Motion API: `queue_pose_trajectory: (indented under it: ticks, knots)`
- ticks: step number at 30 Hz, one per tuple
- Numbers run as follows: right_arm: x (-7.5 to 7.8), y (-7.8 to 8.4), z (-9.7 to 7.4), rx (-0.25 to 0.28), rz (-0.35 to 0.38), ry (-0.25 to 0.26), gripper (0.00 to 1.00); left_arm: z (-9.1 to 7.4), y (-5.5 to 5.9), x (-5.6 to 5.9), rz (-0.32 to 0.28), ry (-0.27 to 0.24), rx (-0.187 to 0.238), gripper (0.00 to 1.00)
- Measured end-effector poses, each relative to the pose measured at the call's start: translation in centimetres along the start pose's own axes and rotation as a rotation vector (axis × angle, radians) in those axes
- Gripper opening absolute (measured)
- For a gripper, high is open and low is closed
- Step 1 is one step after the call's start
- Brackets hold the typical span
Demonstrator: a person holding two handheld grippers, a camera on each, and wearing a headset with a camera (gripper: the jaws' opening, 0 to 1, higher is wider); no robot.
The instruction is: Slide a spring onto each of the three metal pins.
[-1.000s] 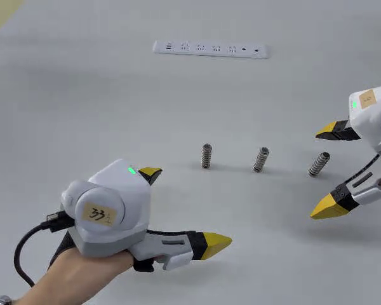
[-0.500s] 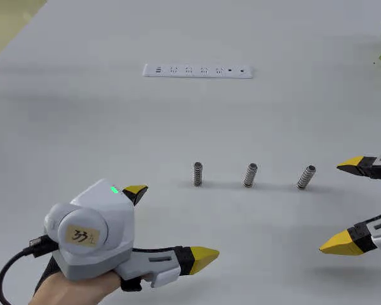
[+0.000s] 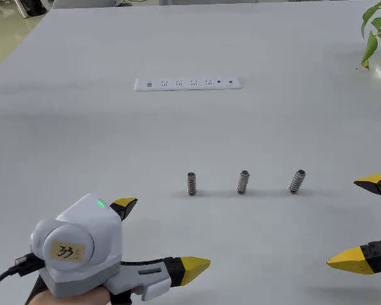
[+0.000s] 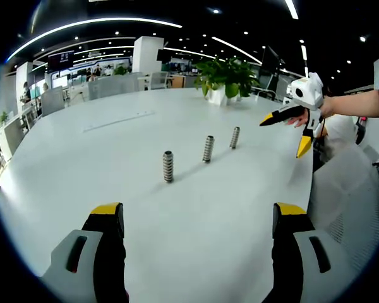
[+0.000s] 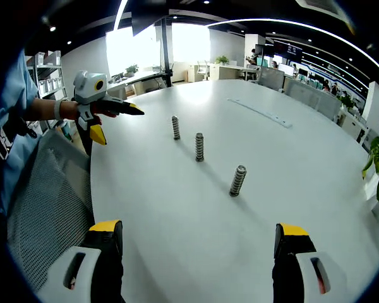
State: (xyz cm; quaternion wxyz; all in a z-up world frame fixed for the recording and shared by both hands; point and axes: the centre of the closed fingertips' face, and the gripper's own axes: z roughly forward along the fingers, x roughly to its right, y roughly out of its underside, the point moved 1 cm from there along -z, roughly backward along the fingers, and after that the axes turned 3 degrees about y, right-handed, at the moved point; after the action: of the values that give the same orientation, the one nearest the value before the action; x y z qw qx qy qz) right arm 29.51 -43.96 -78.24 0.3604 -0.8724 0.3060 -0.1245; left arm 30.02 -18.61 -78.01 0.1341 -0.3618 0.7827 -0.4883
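Observation:
Three metal pins stand in a row on the white table, each wearing a coiled spring: the left one (image 3: 191,183), the middle one (image 3: 242,182) and the right one (image 3: 296,181), which leans slightly. The same row runs through the left gripper view (image 4: 168,166) and the right gripper view (image 5: 237,180). My left gripper (image 3: 162,234) sits at the near left, open, nothing between its yellow-tipped fingers. At the right edge my right gripper (image 3: 360,221) is open and empty too.
A white power strip (image 3: 187,83) lies far across the table. A potted plant (image 3: 380,35) stands at the far right corner. In the right gripper view a mesh chair (image 5: 44,208) stands beside the table edge.
The head camera has tilted up, so more of the far table shows. My right gripper has drawn back to the right, away from the rightmost spring. The springs stay put.

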Motion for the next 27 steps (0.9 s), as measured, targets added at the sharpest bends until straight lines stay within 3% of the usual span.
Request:
queue_pose_trajectory:
  ticks: [9, 19, 27]
  knots:
    - [-0.3, 0.2, -1.7, 0.081, 0.081, 0.052, 0.99, -0.5, 0.5, 0.3, -0.014, -0.004, -0.001, 0.97]
    - [-1.2, 1.6, -2.7, 0.107, 0.135, 0.075, 0.99, -0.9, 1.3, 0.7, -0.016, -0.006, -0.01, 0.97]
    - [-1.2, 1.6, -2.5, 0.118, 0.154, 0.086, 0.99, -0.9, 1.4, 0.6, -0.039, -0.018, 0.001, 0.97]
